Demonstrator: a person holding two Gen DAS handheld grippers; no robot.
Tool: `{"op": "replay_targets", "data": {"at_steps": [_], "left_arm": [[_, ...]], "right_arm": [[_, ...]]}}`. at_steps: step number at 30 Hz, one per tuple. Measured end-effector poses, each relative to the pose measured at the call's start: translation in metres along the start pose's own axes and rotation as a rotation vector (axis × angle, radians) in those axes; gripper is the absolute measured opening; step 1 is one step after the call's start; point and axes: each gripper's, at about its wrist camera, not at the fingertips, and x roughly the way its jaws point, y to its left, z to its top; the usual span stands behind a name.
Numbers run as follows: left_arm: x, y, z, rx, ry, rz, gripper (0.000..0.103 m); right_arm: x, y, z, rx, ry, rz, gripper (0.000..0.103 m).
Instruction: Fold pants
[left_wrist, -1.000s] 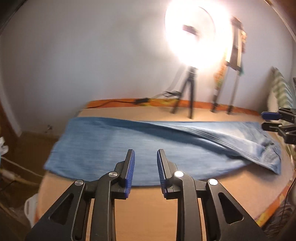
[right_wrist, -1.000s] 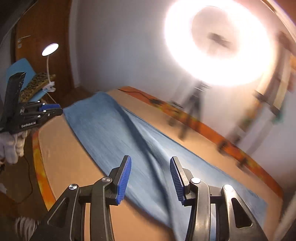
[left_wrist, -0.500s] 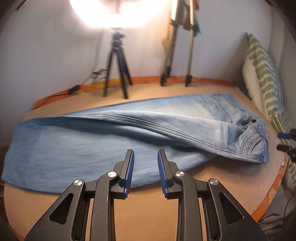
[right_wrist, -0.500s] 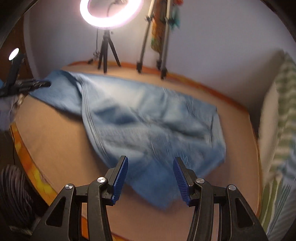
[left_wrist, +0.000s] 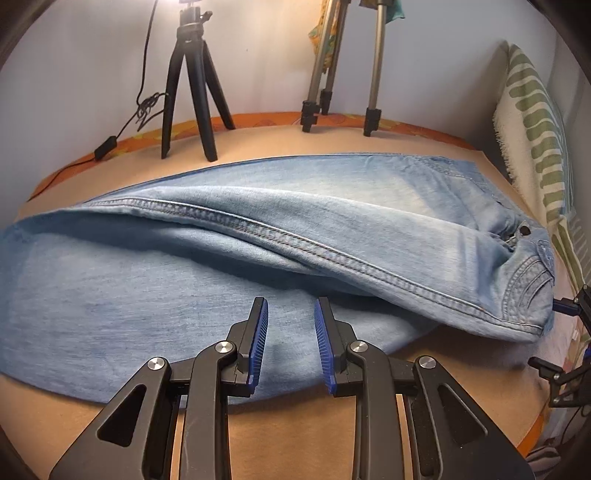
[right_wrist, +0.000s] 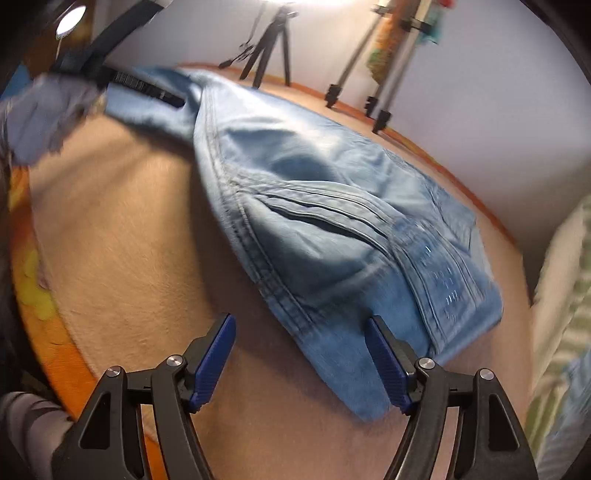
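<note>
Tan tabletop (left_wrist: 295, 435) with jeans laid lengthwise: first fold done, crosswise folds left.

Light-blue jeans (left_wrist: 258, 236) are seen spread along the table, one leg apparently laid over the other, with a stitched seam running down the upper layer and the waistband end near a striped cushion (left_wrist: 532, 147); the lengthwise halving is judged complete, though the top leg lies somewhat skewed. No crosswise fold is seen yet, so shortening remains. The left gripper (left_wrist: 290, 339) is held with a narrow gap above the near edge of the lower leg, nothing being pinched. The right gripper (right_wrist: 301, 360) is being opened wide, its jaws straddling the near waistband corner, on which the pads are not yet pressed. Tripods (left_wrist: 192, 92) are stood behind the cloth.
</note>
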Motion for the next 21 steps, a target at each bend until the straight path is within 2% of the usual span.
{"op": "replay_targets", "data": {"at_steps": [3,4,5,7,10,16,21], "left_arm": [[0.005,0.005,0.000,0.006,0.009,0.013,0.024],[0.007,0.007,0.000,0.004,0.011,0.015,0.024],[0.008,0.009,0.001,0.003,0.014,0.016,0.024],[0.010,0.013,0.001,0.002,0.015,0.017,0.024],[0.012,0.015,0.000,0.013,0.017,0.019,0.024],[0.017,0.019,0.002,0.047,0.014,0.038,0.024],[0.021,0.034,0.021,0.018,-0.011,0.055,0.024]], "right_arm": [[0.007,0.011,0.004,-0.071,0.003,-0.086,0.073],[0.008,0.012,0.005,-0.084,0.005,-0.104,0.068],[0.008,0.011,0.006,-0.089,0.010,-0.122,0.053],[0.009,0.005,0.008,-0.087,0.029,-0.137,0.039],[0.001,-0.007,0.012,-0.059,0.022,-0.083,0.008],[-0.031,-0.028,0.041,-0.099,-0.057,-0.174,0.003],[-0.034,-0.069,0.094,-0.143,-0.103,-0.308,0.002]]}}
